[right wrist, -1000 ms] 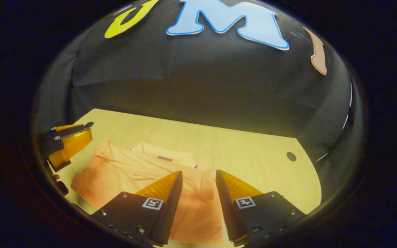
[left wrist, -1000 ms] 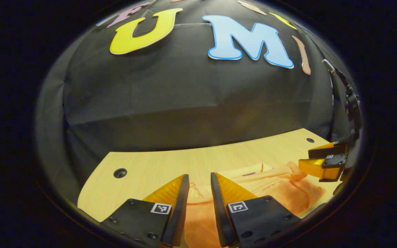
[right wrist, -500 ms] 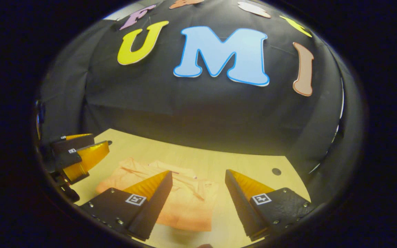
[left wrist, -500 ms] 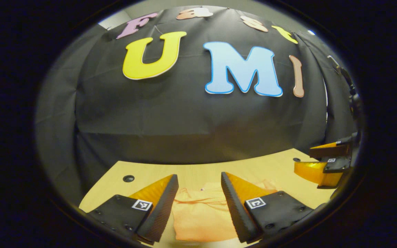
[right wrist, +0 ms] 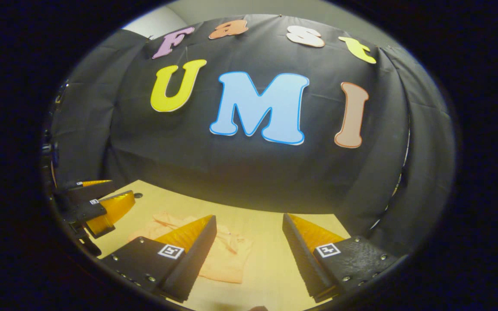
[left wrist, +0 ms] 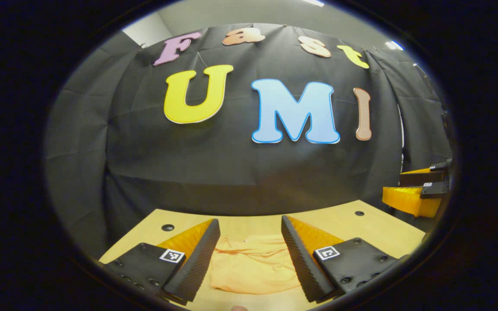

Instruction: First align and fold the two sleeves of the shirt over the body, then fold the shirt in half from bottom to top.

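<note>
Both my tongs have pulled up and back from the shirt (left wrist: pixel 253 270) over the last second; a second ago they sat low over the cloth and narrower, now they hang above the table (left wrist: pixel 361 224) with jaws spread wide and nothing between them. Left tongs (left wrist: pixel 249 255) empty, right tongs (right wrist: pixel 249 255) empty. I read that as release done and the last fold likely finished.

Shirt lies on the table, near the front edge, as a compact orange bundle. In the left gripper view it looks roughly rectangular, with a few creases across the far edge and the near edge fairly straight. In the right gripper view it sits left of centre, partly behind my left finger, layers stacked, collar not clear. No sleeves sticking out that I can see.
</note>
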Tool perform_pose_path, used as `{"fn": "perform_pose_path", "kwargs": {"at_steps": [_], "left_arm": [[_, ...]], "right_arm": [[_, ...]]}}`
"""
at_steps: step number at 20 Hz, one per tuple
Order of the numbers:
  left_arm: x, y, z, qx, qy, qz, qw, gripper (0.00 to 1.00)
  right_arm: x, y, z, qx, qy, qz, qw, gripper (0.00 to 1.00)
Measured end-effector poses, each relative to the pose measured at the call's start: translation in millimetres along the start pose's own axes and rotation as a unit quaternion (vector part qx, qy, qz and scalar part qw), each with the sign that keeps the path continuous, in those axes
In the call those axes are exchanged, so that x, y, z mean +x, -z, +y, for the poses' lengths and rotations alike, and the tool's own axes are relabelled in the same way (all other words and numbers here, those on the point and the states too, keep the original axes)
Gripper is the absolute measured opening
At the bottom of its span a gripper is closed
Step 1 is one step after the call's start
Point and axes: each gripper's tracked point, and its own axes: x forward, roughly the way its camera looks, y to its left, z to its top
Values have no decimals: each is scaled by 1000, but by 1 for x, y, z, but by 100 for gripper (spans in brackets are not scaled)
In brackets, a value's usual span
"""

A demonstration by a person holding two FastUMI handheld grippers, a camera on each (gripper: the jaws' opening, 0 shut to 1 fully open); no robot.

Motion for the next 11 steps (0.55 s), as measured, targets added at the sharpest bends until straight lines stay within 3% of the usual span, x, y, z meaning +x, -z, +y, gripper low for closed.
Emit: {"fn": "perform_pose_path", "kwargs": {"at_steps": [11], "left_arm": [[-88, -36, -12, 5, -47, -61, 997, 94]], "right_arm": [[-63, -5, 11, -24, -46, -38, 998, 95]]}}
